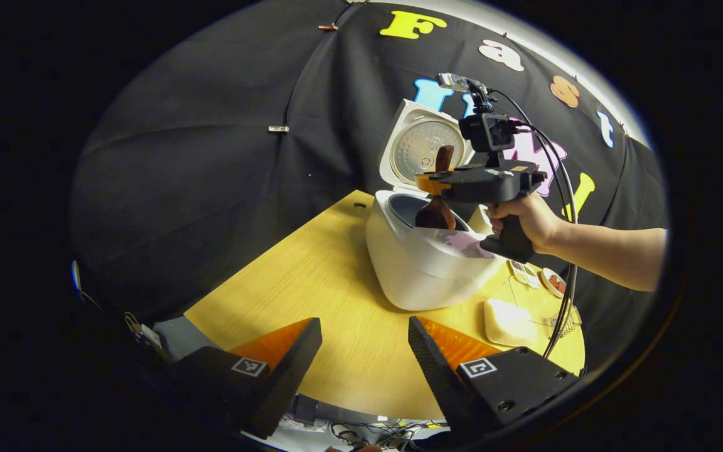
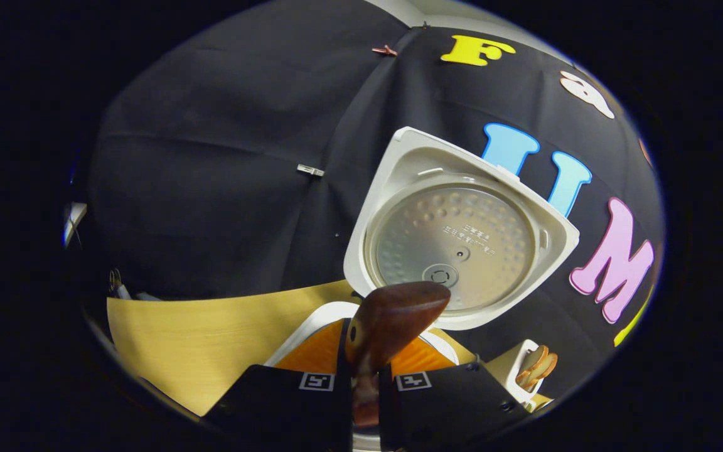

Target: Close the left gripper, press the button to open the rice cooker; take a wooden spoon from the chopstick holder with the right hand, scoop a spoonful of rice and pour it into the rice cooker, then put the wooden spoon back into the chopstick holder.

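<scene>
The white rice cooker stands on the wooden table with its lid raised. A hand holds my right gripper over the pot, shut on a wooden spoon. The spoon stands upright, bowl down inside the pot. In the right gripper view, my right gripper pinches the spoon between both fingers, facing the open lid. The chopstick holder with wooden utensils stands at the lower right, beside the cooker. My left gripper hovers open over the table's near side, holding nothing.
To the right of the cooker lie a pale lidded box and small dishes. The right gripper's cable hangs down over them. The table's front edge runs just beyond my left fingers.
</scene>
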Demonstrator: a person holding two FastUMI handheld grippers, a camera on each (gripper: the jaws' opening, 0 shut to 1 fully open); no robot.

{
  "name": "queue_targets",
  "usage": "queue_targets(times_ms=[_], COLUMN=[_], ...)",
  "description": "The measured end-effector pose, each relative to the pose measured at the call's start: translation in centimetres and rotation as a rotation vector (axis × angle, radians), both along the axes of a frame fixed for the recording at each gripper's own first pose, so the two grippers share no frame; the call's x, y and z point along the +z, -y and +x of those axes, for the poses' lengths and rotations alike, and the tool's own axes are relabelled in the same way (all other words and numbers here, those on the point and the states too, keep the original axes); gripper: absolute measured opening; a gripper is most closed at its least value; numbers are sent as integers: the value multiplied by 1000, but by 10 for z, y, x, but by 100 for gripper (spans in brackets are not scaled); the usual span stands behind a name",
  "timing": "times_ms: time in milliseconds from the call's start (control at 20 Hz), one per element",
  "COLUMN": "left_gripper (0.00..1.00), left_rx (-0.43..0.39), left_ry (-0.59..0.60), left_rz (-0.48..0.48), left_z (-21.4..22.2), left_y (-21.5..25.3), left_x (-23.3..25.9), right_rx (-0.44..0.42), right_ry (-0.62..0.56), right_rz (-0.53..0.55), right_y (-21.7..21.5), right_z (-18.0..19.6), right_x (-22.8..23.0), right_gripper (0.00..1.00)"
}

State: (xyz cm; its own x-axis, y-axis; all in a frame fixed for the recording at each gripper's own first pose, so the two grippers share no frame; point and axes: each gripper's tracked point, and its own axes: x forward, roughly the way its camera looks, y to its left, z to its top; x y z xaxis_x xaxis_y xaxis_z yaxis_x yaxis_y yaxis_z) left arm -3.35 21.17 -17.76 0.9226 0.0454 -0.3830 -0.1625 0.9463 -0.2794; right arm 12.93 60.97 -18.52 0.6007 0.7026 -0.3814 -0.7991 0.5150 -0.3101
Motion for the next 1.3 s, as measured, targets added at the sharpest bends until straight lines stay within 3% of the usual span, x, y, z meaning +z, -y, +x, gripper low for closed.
queue_targets(times_ms=[300, 500, 600, 750, 800, 850, 900, 950, 1300], left_gripper=[96, 96, 96, 96, 96, 96, 96, 96, 96], left_rx=[-26, -63, -100, -155, -176, -197, -218, -240, -313], left_ry=[8, 45, 63, 96, 106, 112, 117, 122, 153], left_rz=[11, 94, 92, 83, 88, 97, 106, 114, 182], left_z=[-1, 2, 7, 12, 15, 17, 18, 20, 37], left_y=[13, 26, 40, 69, 79, 90, 99, 110, 177], left_x=[5, 27, 37, 51, 55, 58, 62, 64, 83], right_rx=[-164, -284, -334, -422, -451, -480, -513, -543, -746], right_ry=[-193, -291, -325, -362, -364, -360, -349, -329, -276], right_rz=[206, 363, 437, 522, 558, 587, 607, 620, 642], right_y=[31, 82, 115, 180, 203, 224, 250, 279, 466], right_z=[28, 45, 49, 48, 47, 45, 43, 44, 43], right_x=[39, 79, 102, 128, 139, 152, 160, 169, 182], right_gripper=[20, 20, 21, 21, 17, 21, 16, 20, 20])
